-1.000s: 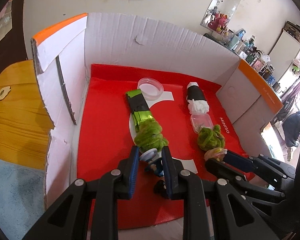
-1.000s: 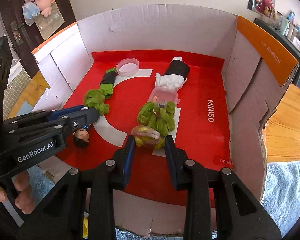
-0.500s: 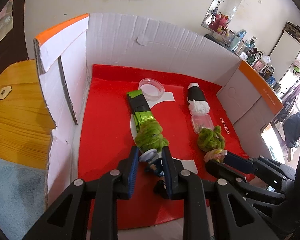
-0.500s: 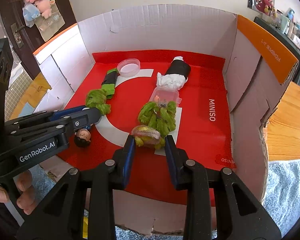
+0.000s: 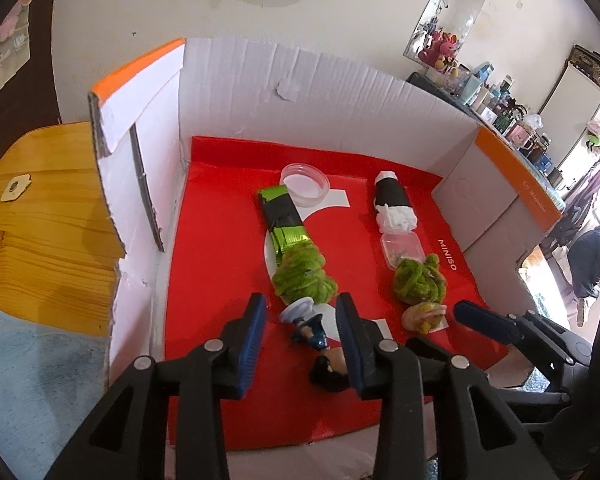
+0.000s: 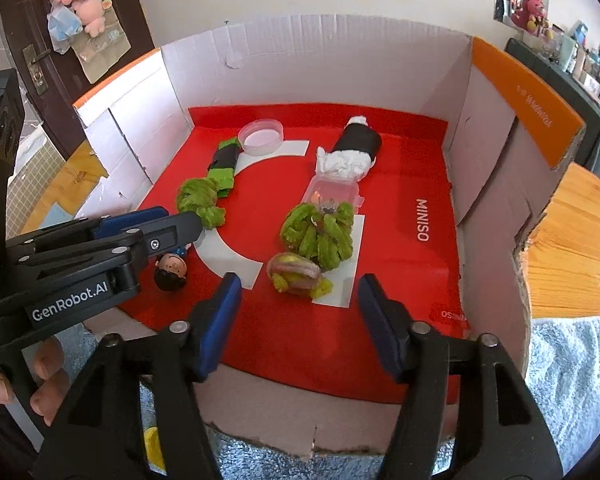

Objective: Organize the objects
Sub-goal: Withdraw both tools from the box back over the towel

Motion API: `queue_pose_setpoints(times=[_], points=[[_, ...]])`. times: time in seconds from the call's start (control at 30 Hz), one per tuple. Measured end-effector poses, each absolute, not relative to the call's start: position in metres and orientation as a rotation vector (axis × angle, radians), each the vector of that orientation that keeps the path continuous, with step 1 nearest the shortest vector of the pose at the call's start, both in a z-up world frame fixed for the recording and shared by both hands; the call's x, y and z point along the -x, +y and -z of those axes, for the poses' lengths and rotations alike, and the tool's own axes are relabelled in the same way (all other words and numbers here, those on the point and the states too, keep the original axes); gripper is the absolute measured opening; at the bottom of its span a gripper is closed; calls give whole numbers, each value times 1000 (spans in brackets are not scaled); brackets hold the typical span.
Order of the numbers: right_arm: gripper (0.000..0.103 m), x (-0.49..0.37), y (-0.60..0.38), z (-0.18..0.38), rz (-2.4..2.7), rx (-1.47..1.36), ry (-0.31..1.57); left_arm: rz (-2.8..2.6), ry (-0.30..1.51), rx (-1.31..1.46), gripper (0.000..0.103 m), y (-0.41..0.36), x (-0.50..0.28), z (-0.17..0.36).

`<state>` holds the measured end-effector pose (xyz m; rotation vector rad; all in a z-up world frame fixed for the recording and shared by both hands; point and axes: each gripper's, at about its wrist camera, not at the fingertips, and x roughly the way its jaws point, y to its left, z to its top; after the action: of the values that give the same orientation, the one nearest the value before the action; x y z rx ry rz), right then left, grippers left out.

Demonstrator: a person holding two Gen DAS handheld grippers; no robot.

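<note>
Inside the cardboard box [image 6: 496, 128], both grippers hang with fingers apart, left gripper [image 5: 302, 314] straddling a toy figurine [image 5: 314, 334], right gripper [image 6: 298, 292] near a wrapped bundle [image 6: 298, 274]; either could nudge neighbouring green yarn [image 5: 304, 278].

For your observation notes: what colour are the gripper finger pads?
Blue pads, on black arms; clearest in the right wrist view.

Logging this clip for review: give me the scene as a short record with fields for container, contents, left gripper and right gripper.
container: cardboard box with red liner
contents: two rows, each with a green yarn bundle
left gripper: open, straddling toy figurine, not gripping
right gripper: open, just short of wrapped bundle
</note>
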<state>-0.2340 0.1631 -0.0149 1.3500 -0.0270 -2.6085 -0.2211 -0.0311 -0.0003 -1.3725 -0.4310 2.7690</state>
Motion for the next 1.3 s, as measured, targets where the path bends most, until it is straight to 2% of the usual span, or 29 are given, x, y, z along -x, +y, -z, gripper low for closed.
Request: queue_pose_setpoints(times=[0.3, 0.43, 0.63, 0.73, 0.9, 1.17, 1.23, 1.3], points=[[60, 226, 163, 9, 2611, -1332, -33, -2784, -427, 1344, 38, -30, 211, -10], [60, 219, 164, 5, 2618, -1318, -35, -2811, -415, 1326, 49, -29, 205, -17], [60, 208, 164, -3, 2631, -1291, -27, -2834, -395, 1295, 50, -27, 194, -27], [60, 200, 165, -8, 2642, -1274, -20, -2847, -396, 1279, 59, -27, 187, -33], [66, 188, 167, -15, 2656, -1251, -21, -2865, -391, 1256, 61, -26, 176, -40], [73, 166, 170, -25, 2683, -1217, -12, -2915, -378, 1223, 85, -25, 156, -49], [74, 162, 171, -26, 2687, -1213, -12, -2933, -367, 1220, 88, -24, 149, -51], [80, 157, 173, -28, 2693, -1206, -17, -2941, -358, 1220, 89, -23, 144, -52]])
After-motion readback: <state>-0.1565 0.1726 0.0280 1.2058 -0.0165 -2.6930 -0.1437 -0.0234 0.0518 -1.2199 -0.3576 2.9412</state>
